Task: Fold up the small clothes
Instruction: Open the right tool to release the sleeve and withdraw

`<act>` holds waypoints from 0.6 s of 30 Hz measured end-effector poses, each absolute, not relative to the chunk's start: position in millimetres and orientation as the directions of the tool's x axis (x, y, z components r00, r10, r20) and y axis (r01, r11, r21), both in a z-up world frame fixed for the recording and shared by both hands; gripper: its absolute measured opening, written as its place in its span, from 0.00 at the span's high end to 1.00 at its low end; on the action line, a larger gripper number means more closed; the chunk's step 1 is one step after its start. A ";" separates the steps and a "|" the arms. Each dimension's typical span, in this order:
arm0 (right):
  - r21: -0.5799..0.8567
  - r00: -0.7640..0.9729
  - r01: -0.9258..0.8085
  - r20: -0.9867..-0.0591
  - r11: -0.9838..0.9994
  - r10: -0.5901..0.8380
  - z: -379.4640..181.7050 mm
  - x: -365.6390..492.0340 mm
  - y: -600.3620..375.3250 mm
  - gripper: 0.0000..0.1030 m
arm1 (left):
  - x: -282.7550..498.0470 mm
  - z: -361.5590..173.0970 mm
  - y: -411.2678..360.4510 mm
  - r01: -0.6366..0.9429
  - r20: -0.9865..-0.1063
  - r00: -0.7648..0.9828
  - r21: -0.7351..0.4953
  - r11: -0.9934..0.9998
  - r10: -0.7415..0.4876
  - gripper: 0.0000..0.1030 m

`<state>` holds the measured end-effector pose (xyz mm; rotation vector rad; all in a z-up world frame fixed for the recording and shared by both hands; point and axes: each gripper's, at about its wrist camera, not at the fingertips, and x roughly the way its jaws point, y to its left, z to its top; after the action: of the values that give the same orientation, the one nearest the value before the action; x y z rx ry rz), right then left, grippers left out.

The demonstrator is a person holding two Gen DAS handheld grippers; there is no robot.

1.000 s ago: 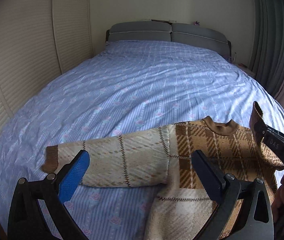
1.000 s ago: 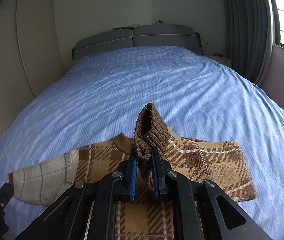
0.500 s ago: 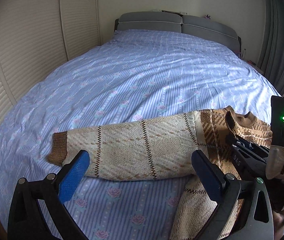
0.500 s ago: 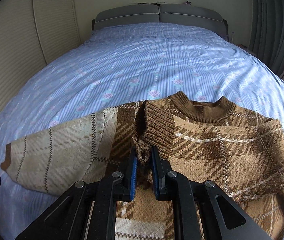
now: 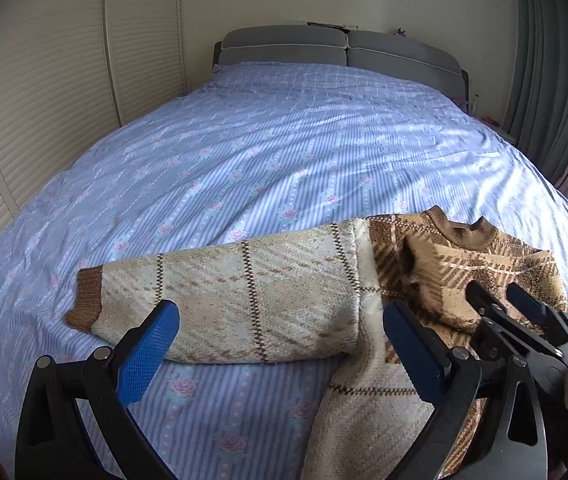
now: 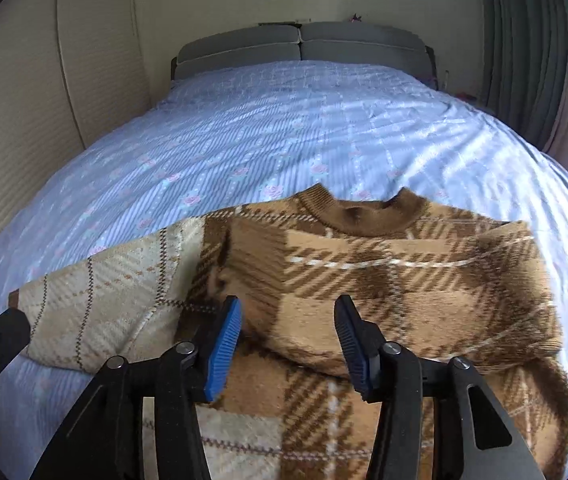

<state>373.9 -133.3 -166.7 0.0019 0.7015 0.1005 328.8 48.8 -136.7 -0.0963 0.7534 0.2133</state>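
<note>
Cut off at the bottom of both views: the lower body of the sweater (image 5: 368,412), so its hem cannot be seen. Blurred in the right wrist view: the brown cuff (image 6: 251,276) of the folded sleeve, lying on the chest just ahead of the right gripper (image 6: 288,340). Hidden partly behind the left gripper (image 5: 279,344): the near edge of the cream sleeve (image 5: 223,300).

Lies flat near the foot edge of the bed (image 5: 284,152), toward its right corner, collar (image 6: 368,216) pointing at the headboard (image 5: 340,46). Long axis of the body running foot to head. Cream sleeve stretched straight out toward the left edge of the bed, its brown cuff (image 5: 87,300) at the far end. Other sleeve folded across the chest, pointing left.

Left gripper spread wide and holding nothing, poised above the cream sleeve. Right gripper parted as well, nothing between its blue pads (image 6: 223,344), just above the folded sleeve.

Blue striped bedspread with small pink roses, lightly wrinkled. Grey padded headboard against a pale wall. Cream slatted wardrobe doors (image 5: 43,92) along the left side, grey-green curtains (image 5: 552,60) on the right.
</note>
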 end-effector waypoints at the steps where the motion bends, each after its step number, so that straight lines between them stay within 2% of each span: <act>1: 0.025 0.773 -0.066 -0.631 0.997 0.067 -161.7 369.0 -146.3 0.41 | 332.2 -137.2 42.8 -0.221 -0.689 0.709 -0.018 0.975 0.148 0.00; 3: 0.037 0.788 -0.030 -0.613 0.999 0.047 -154.8 360.2 -174.9 0.34 | 338.5 -137.1 29.6 -0.209 -0.687 0.715 -0.032 0.977 0.131 0.00; 10: -0.023 0.790 0.099 -0.606 0.995 -0.093 -156.3 337.4 -264.8 0.31 | 359.3 -143.6 -20.8 -0.136 -0.674 0.734 -0.015 0.991 0.090 0.00; 13: -0.052 0.767 0.135 -0.627 0.989 -0.138 -168.6 335.6 -293.1 0.28 | 372.5 -154.3 -37.5 -0.118 -0.684 0.725 -0.008 0.993 0.080 0.00; 18: -0.062 0.716 0.130 -0.684 0.990 -0.137 -194.9 344.6 -309.3 0.27 | 390.1 -176.0 -58.2 -0.095 -0.695 0.713 0.043 0.995 0.099 0.00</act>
<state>344.6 -309.3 -194.9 -0.0096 0.7580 -0.1476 390.1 -58.2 -176.0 0.0046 0.7703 0.1073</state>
